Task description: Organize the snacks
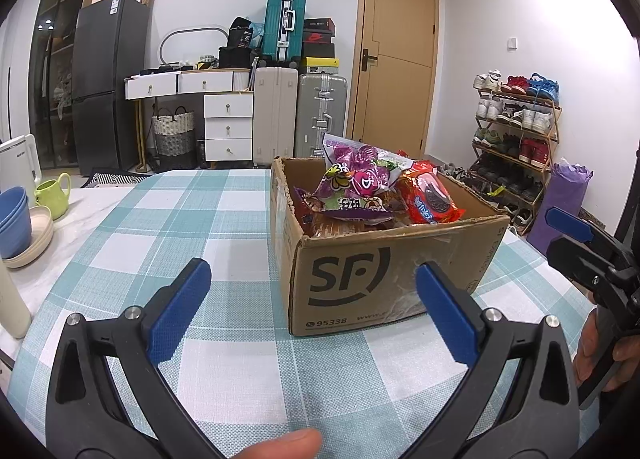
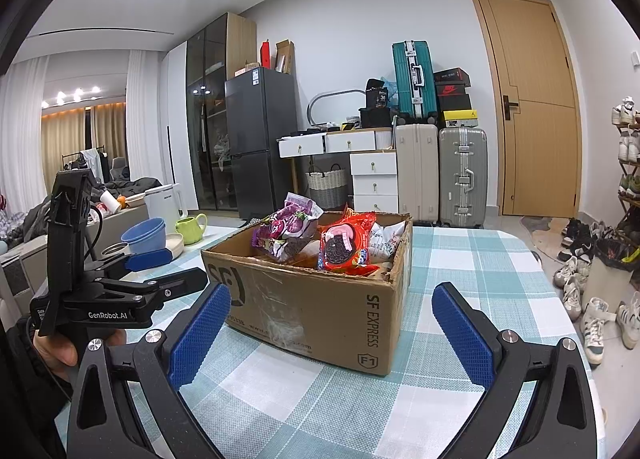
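A brown SF cardboard box [image 1: 360, 283] [image 2: 320, 311] stands open on the checked tablecloth. It holds several snack packs: a purple candy bag [image 1: 356, 183] [image 2: 286, 231] and a red cookie pack [image 1: 430, 195] [image 2: 344, 247] on top. My left gripper [image 1: 314, 287] is open and empty, just in front of the box's near left corner. My right gripper [image 2: 332, 311] is open and empty, in front of the box's near right corner. Each gripper shows in the other's view, the right one [image 1: 588, 247] and the left one [image 2: 160, 271].
Blue bowls [image 1: 14, 219] [image 2: 146, 235], a cream plate [image 1: 38, 235], a green cup [image 1: 54, 193] [image 2: 192, 227] and a white kettle [image 1: 18, 163] [image 2: 166, 203] sit at the table's left. The table edge [image 2: 560, 299] drops off on the right toward shoes on the floor.
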